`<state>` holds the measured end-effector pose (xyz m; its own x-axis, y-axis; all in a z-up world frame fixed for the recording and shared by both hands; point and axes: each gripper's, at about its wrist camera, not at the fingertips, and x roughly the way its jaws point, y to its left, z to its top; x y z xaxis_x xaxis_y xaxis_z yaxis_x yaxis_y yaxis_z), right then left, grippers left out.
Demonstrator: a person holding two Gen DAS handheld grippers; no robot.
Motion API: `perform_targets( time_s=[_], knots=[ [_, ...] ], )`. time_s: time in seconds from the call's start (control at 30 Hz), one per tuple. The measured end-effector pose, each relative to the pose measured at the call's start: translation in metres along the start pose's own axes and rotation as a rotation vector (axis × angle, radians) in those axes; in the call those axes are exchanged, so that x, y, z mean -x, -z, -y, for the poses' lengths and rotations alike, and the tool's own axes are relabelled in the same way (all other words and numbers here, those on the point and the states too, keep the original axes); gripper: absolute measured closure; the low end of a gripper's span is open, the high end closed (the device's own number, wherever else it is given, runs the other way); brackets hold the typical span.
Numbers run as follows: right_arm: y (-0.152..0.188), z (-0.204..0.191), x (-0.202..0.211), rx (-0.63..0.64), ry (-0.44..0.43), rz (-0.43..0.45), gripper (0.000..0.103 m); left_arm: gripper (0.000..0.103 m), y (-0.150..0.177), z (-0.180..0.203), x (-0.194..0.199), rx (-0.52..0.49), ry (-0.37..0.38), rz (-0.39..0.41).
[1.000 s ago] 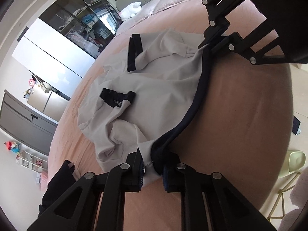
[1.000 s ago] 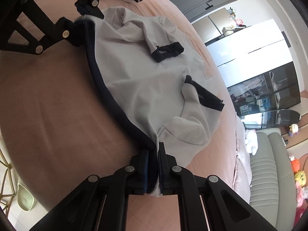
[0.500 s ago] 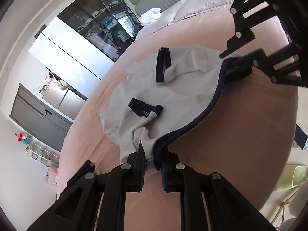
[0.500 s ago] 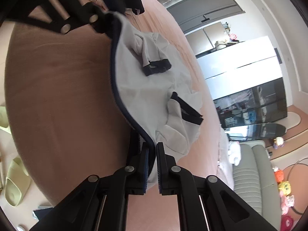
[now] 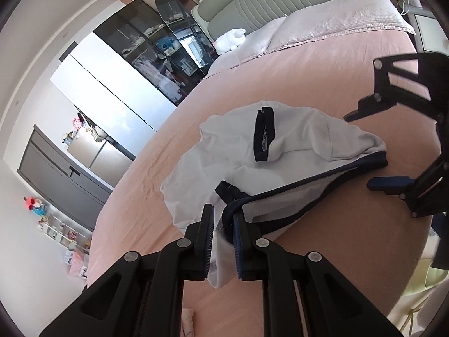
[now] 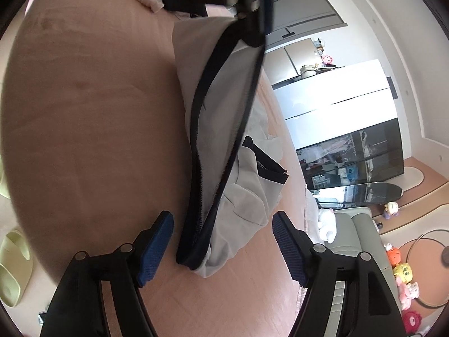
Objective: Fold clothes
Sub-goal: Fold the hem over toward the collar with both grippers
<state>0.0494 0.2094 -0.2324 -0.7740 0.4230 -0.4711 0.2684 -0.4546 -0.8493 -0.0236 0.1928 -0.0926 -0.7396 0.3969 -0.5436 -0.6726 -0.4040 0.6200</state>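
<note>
Right claw (image 6: pixel 223 245) now off shirt hem (image 6: pixel 196 241)

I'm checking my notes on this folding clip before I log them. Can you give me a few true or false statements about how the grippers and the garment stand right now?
1. The right gripper is open, with nothing clamped. True.
2. The left gripper is open and clear of the cloth. False: it is shut on the grey garment at its dark hem.
3. The garment lies on a pink bed. True.
4. The garment is plain, with no trim. False: its hem and sleeve cuffs are dark.
5. A white plush toy sits near the pillows. True.
</note>
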Motion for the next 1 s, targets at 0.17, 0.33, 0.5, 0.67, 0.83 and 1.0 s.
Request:
perform_targets(
  time_s=[0.17,0.33,0.5,0.67,0.83,1.0],
  knots=[
    [-0.003,0.012,-0.029,-0.065,-0.004,-0.057,0.030,0.092,0.005,0.000,0.001,0.013,0.033,-0.019],
    [0.001,0.021,-0.038,-0.103,-0.053,-0.062,0.030,0.092,0.019,0.007,0.004,0.014,0.071,-0.035],
    [0.010,0.015,-0.026,-0.012,-0.009,-0.047,0.030,0.090,0.040,0.022,0.006,-0.026,0.141,-0.074],
    [0.025,0.004,-0.015,0.118,0.043,-0.006,0.030,0.076,0.057,0.044,0.011,-0.183,0.077,-0.078],
    [0.028,0.001,-0.014,0.198,0.051,0.012,0.030,0.018,0.070,0.063,0.021,-0.338,0.003,-0.046],
    [0.029,-0.003,-0.015,0.247,0.058,0.025,0.029,0.018,0.088,0.083,0.009,-0.513,-0.072,-0.057]
  ],
)
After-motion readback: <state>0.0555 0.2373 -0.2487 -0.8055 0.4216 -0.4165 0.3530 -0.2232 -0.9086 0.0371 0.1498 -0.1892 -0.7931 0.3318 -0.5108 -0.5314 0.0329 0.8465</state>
